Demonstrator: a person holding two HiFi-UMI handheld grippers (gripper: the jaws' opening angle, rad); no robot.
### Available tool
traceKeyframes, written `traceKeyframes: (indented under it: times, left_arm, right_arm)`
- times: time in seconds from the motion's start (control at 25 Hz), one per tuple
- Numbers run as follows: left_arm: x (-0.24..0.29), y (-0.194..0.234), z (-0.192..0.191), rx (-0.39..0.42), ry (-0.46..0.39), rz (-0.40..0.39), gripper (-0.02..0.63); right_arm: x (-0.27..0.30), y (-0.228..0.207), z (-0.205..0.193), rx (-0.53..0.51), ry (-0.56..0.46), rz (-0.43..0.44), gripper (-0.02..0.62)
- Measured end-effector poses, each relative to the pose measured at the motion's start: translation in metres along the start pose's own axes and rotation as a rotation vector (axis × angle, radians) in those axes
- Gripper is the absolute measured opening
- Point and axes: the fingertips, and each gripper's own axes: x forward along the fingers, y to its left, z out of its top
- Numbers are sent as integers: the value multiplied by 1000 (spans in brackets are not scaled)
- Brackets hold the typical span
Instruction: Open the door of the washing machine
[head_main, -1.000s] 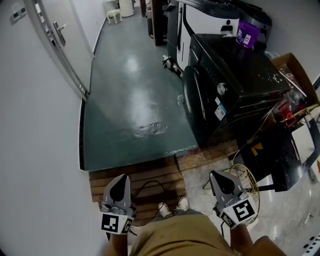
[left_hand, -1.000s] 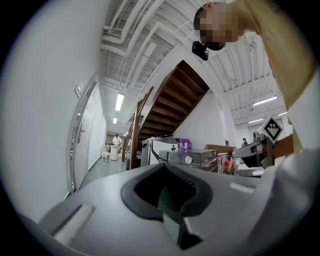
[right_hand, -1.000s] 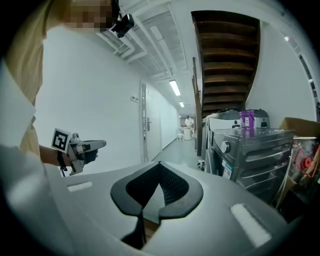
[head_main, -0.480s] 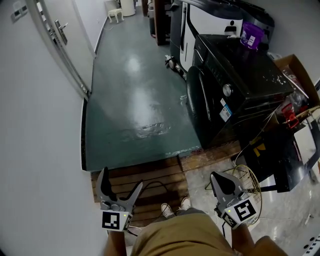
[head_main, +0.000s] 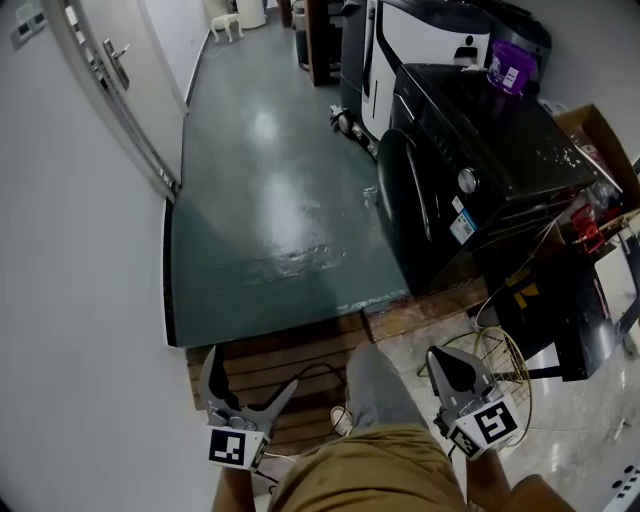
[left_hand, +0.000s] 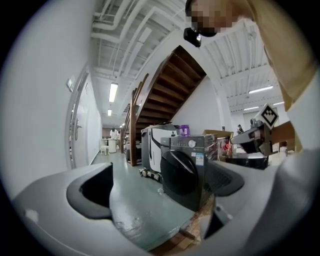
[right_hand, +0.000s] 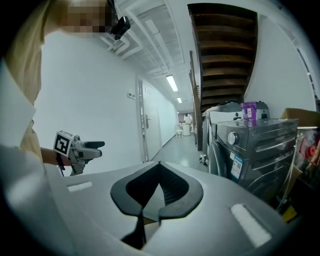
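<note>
The dark front-loading washing machine (head_main: 470, 150) stands at the right on the green floor, its round door (head_main: 405, 195) closed and facing left. It also shows in the left gripper view (left_hand: 187, 167) and the right gripper view (right_hand: 250, 150), still some way off. My left gripper (head_main: 250, 372) is low at the bottom left; its jaws have just been opening and stand wide with nothing between them (left_hand: 157, 190). My right gripper (head_main: 455, 372) is at the bottom right, shut and empty (right_hand: 159, 187). Neither touches the machine.
A purple container (head_main: 510, 68) sits on the machine, with a white appliance (head_main: 420, 35) behind it. Wooden slats (head_main: 290, 360) lie under my feet. Cables (head_main: 500, 350), a black stand and a cardboard box (head_main: 600, 140) crowd the right. A white door (head_main: 115, 62) lines the left wall.
The left gripper's jaws went from shut to wide open. Both grippers shifted slightly forward toward the machine, and the person's leg has stepped forward between them.
</note>
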Motion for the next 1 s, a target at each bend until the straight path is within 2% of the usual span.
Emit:
traceKeyframes:
  times: [0.24,0.4,0.52,0.64,0.76,1.0]
  left_arm:
    - [67,37,-25,-30,44,-31,612]
    - [141,64,-44,-27,128,-85,612]
    - [211,79,-36,-31,184,-150,612]
    - [283,89,-3,-13,201,-242,612]
    - [347,93,44,33,196,-331,612]
    - [439,88,121,101,143,-483,611]
  right_arm:
    - [70,-31,-7,51,14,-20,5]
    - [144,-64,-13,92,41,-25,5]
    - [201,-101,-4,131,62,-38,5]
    - [244,-141,24,196,71,-69,5]
    - [272,-173,68,218,28,-109,5]
    - [280,-212,122,284,-6,-237,5]
